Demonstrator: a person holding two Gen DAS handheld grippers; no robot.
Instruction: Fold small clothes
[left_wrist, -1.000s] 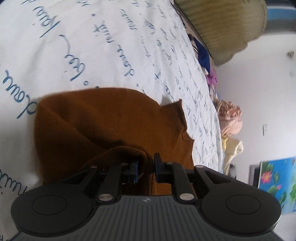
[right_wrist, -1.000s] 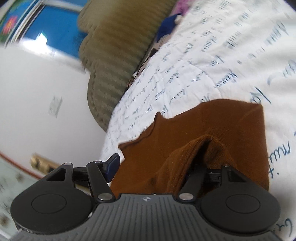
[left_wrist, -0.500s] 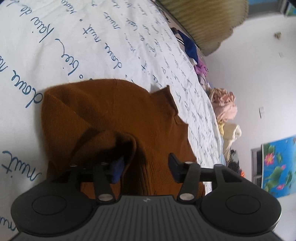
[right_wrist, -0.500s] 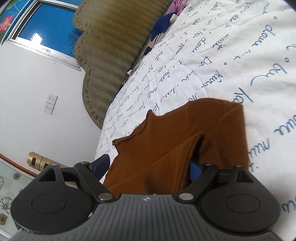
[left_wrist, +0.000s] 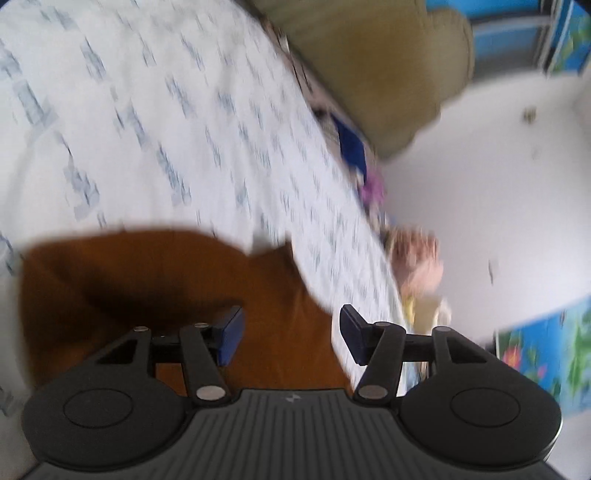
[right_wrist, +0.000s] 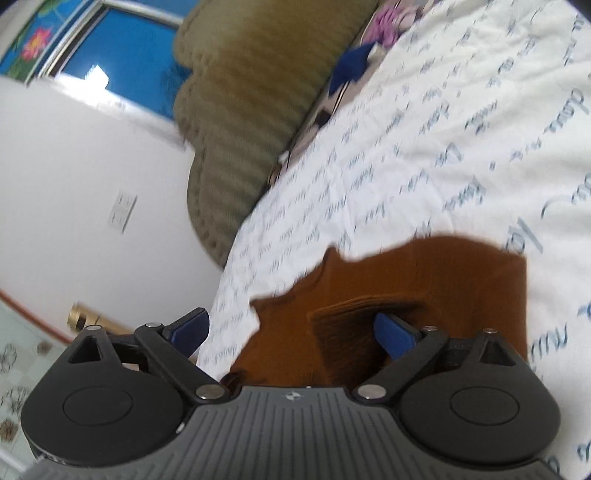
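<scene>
Brown knit garment (left_wrist: 155, 280) lies on the bed, on a white bedspread (left_wrist: 155, 122) printed with blue handwriting. The left wrist view is heavily blurred; the right wrist view is somewhat clearer.

Left gripper (left_wrist: 291, 332): jaws spread apart, blue pads visible, nothing between them. It sits just above the near part of the garment. Its left finger is over the brown cloth; its right finger is over the edge where the cloth meets the bedspread. Whether a pad touches the cloth cannot be told through the blur.

Right gripper (right_wrist: 291, 332): jaws wide apart, holding nothing. Its right finger (right_wrist: 393, 336) sits at a raised fold of the garment (right_wrist: 424, 280), by the fold's dark opening; its left finger hangs past the bed edge, over the bedspread's side.

The garment shows a folded layer on top and a notched edge toward the bed's side.

Beyond: an olive ribbed headboard (right_wrist: 243, 110), a dark blue cloth (right_wrist: 351, 64) and purple fabric (right_wrist: 391, 22) near it, and a white wall (right_wrist: 74, 177).
</scene>
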